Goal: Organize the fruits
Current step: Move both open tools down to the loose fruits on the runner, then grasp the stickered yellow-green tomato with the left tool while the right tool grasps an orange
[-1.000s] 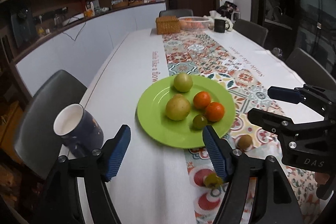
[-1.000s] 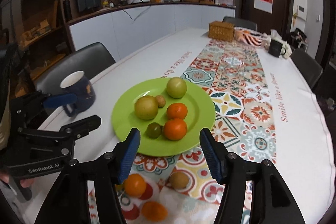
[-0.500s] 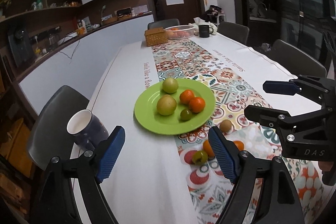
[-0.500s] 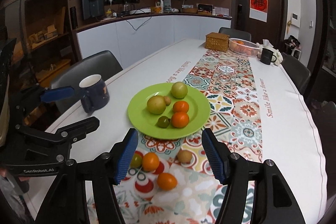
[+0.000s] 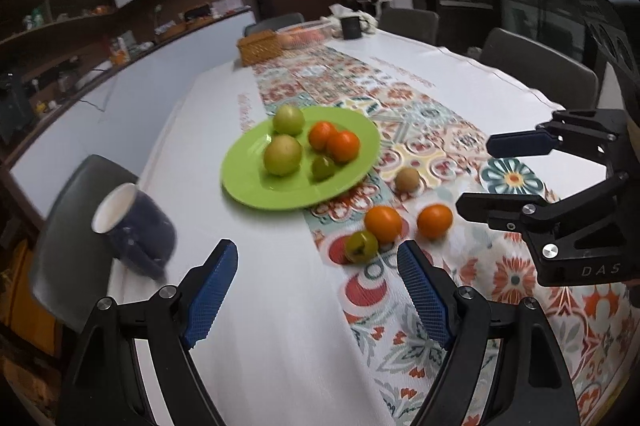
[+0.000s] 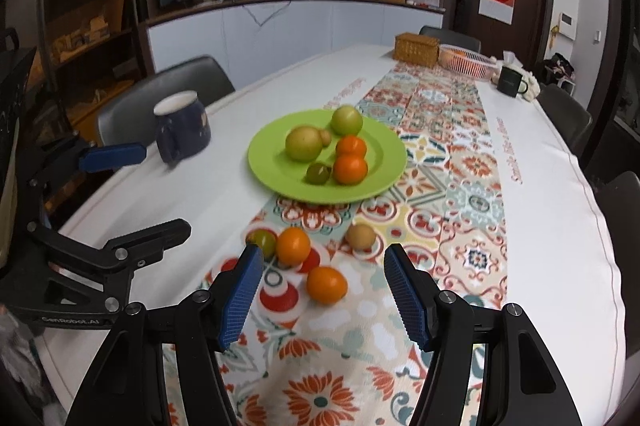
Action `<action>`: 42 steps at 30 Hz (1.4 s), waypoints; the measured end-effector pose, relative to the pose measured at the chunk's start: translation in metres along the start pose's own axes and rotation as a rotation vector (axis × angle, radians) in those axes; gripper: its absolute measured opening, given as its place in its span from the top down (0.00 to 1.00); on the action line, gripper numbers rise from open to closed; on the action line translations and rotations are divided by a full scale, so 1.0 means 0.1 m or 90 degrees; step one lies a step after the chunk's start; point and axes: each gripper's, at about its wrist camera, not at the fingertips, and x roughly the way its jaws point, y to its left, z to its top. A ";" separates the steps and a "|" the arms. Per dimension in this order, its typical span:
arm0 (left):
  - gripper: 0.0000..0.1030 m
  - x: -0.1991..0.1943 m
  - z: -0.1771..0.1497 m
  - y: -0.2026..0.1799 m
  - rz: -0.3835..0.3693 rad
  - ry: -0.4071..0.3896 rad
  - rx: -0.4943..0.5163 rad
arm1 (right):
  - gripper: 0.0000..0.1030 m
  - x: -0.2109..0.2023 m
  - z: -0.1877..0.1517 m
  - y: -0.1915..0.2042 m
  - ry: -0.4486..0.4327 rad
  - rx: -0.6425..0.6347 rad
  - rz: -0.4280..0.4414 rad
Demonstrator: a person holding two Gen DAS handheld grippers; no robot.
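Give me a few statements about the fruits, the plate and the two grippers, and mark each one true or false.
1. Both grippers, the left gripper and the right gripper, hold nothing. True.
2. The green plate is empty. False: it carries several fruits, among them two oranges.
3. Four fruits lie on the patterned runner near the plate. True: two oranges, a green fruit and a brown one.
4. The blue mug stands on the plate. False: it stands on the white cloth beside it.
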 end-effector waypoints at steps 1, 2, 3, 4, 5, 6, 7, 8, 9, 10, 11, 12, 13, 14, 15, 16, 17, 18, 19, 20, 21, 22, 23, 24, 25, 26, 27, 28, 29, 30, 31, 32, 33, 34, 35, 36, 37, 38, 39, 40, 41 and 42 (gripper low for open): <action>0.20 0.05 -0.02 -0.01 -0.008 0.005 0.006 | 0.38 0.03 -0.02 0.01 0.007 -0.002 -0.001; 0.20 0.08 -0.04 -0.02 -0.014 0.008 0.013 | 0.38 0.07 -0.04 0.01 0.014 -0.004 -0.002; 0.20 0.13 -0.06 -0.03 -0.020 0.013 0.021 | 0.38 0.10 -0.06 0.02 0.020 -0.006 -0.001; 0.20 0.18 -0.07 -0.03 -0.024 0.016 0.026 | 0.38 0.13 -0.08 0.03 0.026 -0.008 0.000; 0.20 0.22 -0.09 -0.05 -0.029 0.021 0.032 | 0.38 0.17 -0.09 0.03 0.032 -0.011 -0.002; 0.20 0.27 -0.10 -0.06 -0.034 0.027 0.038 | 0.38 0.20 -0.11 0.03 0.038 -0.013 -0.004; 0.20 0.31 -0.11 -0.06 -0.038 0.031 0.042 | 0.38 0.23 -0.12 0.03 0.045 -0.013 -0.003; 0.20 0.35 -0.13 -0.07 -0.042 0.035 0.046 | 0.38 0.26 -0.13 0.02 0.051 -0.014 -0.003; 0.20 0.39 -0.14 -0.07 -0.047 0.039 0.050 | 0.38 0.29 -0.14 0.02 0.056 -0.015 -0.004; 0.20 0.43 -0.14 -0.08 -0.050 0.043 0.054 | 0.38 0.32 -0.15 0.01 0.062 -0.015 -0.004; 0.20 0.47 -0.15 -0.09 -0.054 0.045 0.058 | 0.38 0.35 -0.16 0.01 0.067 -0.015 -0.004; 0.20 0.50 -0.15 -0.10 -0.057 0.047 0.061 | 0.38 0.39 -0.17 0.00 0.073 -0.016 -0.003; 0.20 0.54 -0.15 -0.10 -0.060 0.049 0.062 | 0.38 0.42 -0.18 -0.01 0.078 -0.017 -0.003; 0.21 0.57 -0.15 -0.10 -0.062 0.051 0.063 | 0.38 0.45 -0.19 -0.01 0.083 -0.019 -0.003; 0.21 0.60 -0.15 -0.10 -0.064 0.053 0.063 | 0.38 0.47 -0.20 -0.02 0.086 -0.020 -0.002; 0.21 0.63 -0.15 -0.10 -0.066 0.054 0.062 | 0.38 0.50 -0.21 -0.02 0.091 -0.020 -0.002; 0.21 0.65 -0.14 -0.10 -0.067 0.055 0.061 | 0.39 0.53 -0.22 -0.03 0.094 -0.020 -0.002; 0.22 0.67 -0.14 -0.09 -0.070 0.055 0.058 | 0.39 0.55 -0.22 -0.04 0.097 -0.019 -0.001; 0.22 0.70 -0.13 -0.08 -0.073 0.054 0.054 | 0.41 0.58 -0.22 -0.05 0.100 -0.017 0.001; 0.25 0.72 -0.12 -0.08 -0.077 0.053 0.050 | 0.43 0.59 -0.22 -0.06 0.101 -0.016 0.003; 0.27 0.74 -0.11 -0.07 -0.081 0.054 0.044 | 0.43 0.61 -0.22 -0.06 0.102 -0.017 0.004; 0.29 0.77 -0.10 -0.06 -0.085 0.057 0.037 | 0.43 0.64 -0.22 -0.07 0.104 -0.018 0.006; 0.32 0.79 -0.09 -0.06 -0.088 0.059 0.031 | 0.45 0.66 -0.22 -0.07 0.106 -0.018 0.007; 0.34 0.82 -0.09 -0.05 -0.090 0.062 0.027 | 0.47 0.68 -0.22 -0.08 0.109 -0.016 0.011; 0.35 0.84 -0.08 -0.05 -0.092 0.063 0.022 | 0.49 0.70 -0.22 -0.09 0.112 -0.013 0.017; 0.38 0.86 -0.08 -0.04 -0.096 0.065 0.017 | 0.49 0.71 -0.22 -0.09 0.113 -0.011 0.018; 0.42 0.88 -0.07 -0.03 -0.104 0.069 0.010 | 0.49 0.72 -0.21 -0.10 0.113 -0.009 0.019; 0.44 0.91 -0.06 -0.03 -0.114 0.072 0.005 | 0.51 0.73 -0.21 -0.10 0.113 -0.007 0.022; 0.46 0.93 -0.05 -0.03 -0.123 0.076 0.002 | 0.53 0.74 -0.21 -0.11 0.115 -0.005 0.025; 0.50 0.95 -0.04 -0.04 -0.128 0.081 0.001 | 0.54 0.75 -0.21 -0.11 0.116 -0.002 0.029; 0.52 0.96 -0.04 -0.05 -0.133 0.083 0.002 | 0.55 0.76 -0.21 -0.11 0.117 -0.001 0.034; 0.57 0.97 -0.03 -0.06 -0.135 0.084 0.003 | 0.56 0.77 -0.20 -0.11 0.119 0.000 0.037; 0.61 0.98 -0.03 -0.07 -0.138 0.086 0.003 | 0.58 0.78 -0.20 -0.11 0.119 0.001 0.040; 0.64 0.99 -0.03 -0.08 -0.143 0.090 0.002 | 0.61 0.78 -0.20 -0.11 0.119 0.001 0.044; 0.69 1.01 -0.03 -0.08 -0.147 0.094 0.000 | 0.63 0.78 -0.20 -0.11 0.119 0.001 0.044; 0.72 1.02 -0.03 -0.08 -0.154 0.097 -0.003 | 0.64 0.79 -0.20 -0.11 0.118 0.002 0.043; 0.72 1.01 -0.03 -0.08 -0.154 0.097 -0.005 | 0.64 0.79 -0.20 -0.12 0.118 0.004 0.045; 0.72 1.01 -0.03 -0.08 -0.152 0.097 -0.007 | 0.64 0.79 -0.19 -0.12 0.117 0.005 0.046; 0.72 1.01 -0.03 -0.08 -0.152 0.098 -0.012 | 0.64 0.79 -0.19 -0.12 0.116 0.007 0.046; 0.72 1.00 -0.03 -0.08 -0.150 0.100 -0.017 | 0.64 0.79 -0.19 -0.12 0.116 0.008 0.047; 0.72 0.99 -0.03 -0.07 -0.144 0.102 -0.022 | 0.65 0.79 -0.19 -0.11 0.114 0.008 0.048; 0.72 0.97 -0.03 -0.07 -0.138 0.102 -0.028 | 0.65 0.78 -0.19 -0.11 0.112 0.008 0.047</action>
